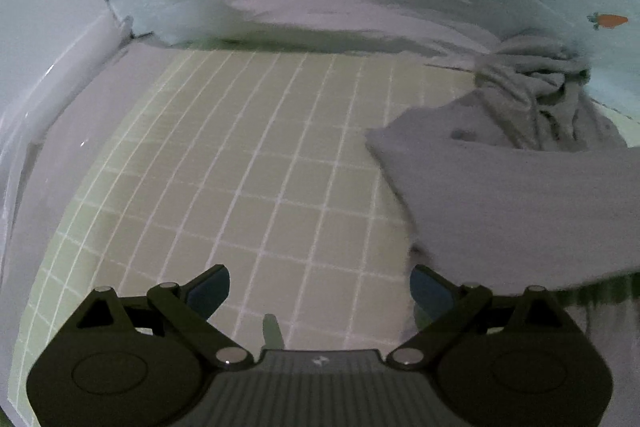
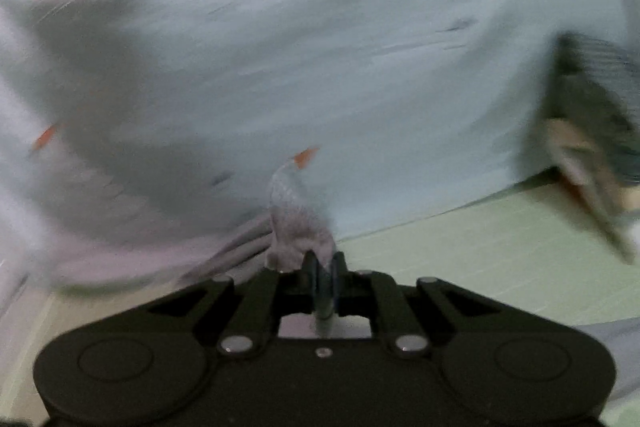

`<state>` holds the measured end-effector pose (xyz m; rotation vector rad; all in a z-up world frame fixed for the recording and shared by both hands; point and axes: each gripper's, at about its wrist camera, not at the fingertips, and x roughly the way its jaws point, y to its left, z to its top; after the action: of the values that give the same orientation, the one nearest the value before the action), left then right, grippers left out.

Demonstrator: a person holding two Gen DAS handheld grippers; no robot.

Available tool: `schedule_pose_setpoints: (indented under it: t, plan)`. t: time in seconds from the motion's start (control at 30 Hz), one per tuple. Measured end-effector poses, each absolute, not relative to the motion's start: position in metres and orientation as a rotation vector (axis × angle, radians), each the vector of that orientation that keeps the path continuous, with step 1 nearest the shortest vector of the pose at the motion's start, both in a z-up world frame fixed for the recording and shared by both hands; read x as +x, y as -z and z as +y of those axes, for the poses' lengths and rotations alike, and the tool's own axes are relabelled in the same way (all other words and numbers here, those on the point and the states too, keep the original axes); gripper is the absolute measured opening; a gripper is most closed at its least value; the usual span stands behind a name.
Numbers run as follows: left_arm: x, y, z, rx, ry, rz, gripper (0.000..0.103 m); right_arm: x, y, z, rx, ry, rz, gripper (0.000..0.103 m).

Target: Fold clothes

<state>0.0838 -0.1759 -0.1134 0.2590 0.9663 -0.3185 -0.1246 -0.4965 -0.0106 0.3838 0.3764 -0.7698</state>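
Note:
A grey garment (image 1: pixel 520 195) lies on the green grid mat (image 1: pixel 248 163) at the right of the left wrist view, bunched up at its far end (image 1: pixel 548 83). My left gripper (image 1: pixel 320 291) hovers over bare mat with its jaws wide apart and nothing between them; the cloth's edge lies just beside the right fingertip (image 1: pixel 430 287). In the blurred right wrist view my right gripper (image 2: pixel 325 267) is shut on a tuft of the grey garment (image 2: pixel 296 231), which trails off down-left in folds.
A pale blue sheet with small carrot prints (image 1: pixel 608 20) is draped behind the mat and fills the background (image 2: pixel 360 47) of the right wrist view. A blurred dark object (image 2: pixel 592 131) stands at the right edge there. White bedding (image 1: pixel 48 107) borders the mat on the left.

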Motion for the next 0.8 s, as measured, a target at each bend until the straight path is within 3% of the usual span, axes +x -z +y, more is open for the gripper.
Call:
schedule_pose_setpoints:
  t: [0.1, 0.23, 0.3, 0.43, 0.63, 0.8]
  plan:
    - [0.087, 0.114, -0.189, 0.264, 0.321, 0.959, 0.097, -0.151, 0.040, -0.546, 0.415, 0.945, 0.451, 0.014]
    - [0.097, 0.118, -0.203, 0.276, 0.314, 0.976, 0.097, -0.187, 0.087, -0.589, 0.632, 1.084, 0.523, 0.042]
    - [0.100, 0.118, -0.210, 0.290, 0.312, 0.982, 0.097, -0.198, 0.102, -0.595, 0.690, 1.108, 0.545, 0.047]
    - [0.102, 0.128, -0.223, 0.343, 0.340, 0.996, 0.097, -0.200, 0.125, -0.601, 0.729, 1.105, 0.593, 0.065]
    - [0.105, 0.143, -0.238, 0.423, 0.371, 1.031, 0.097, -0.196, 0.149, -0.613, 0.766, 1.149, 0.647, 0.075]
    - [0.111, 0.147, -0.245, 0.456, 0.374, 1.038, 0.100, -0.190, 0.158, -0.617, 0.719, 1.157, 0.668, 0.076]
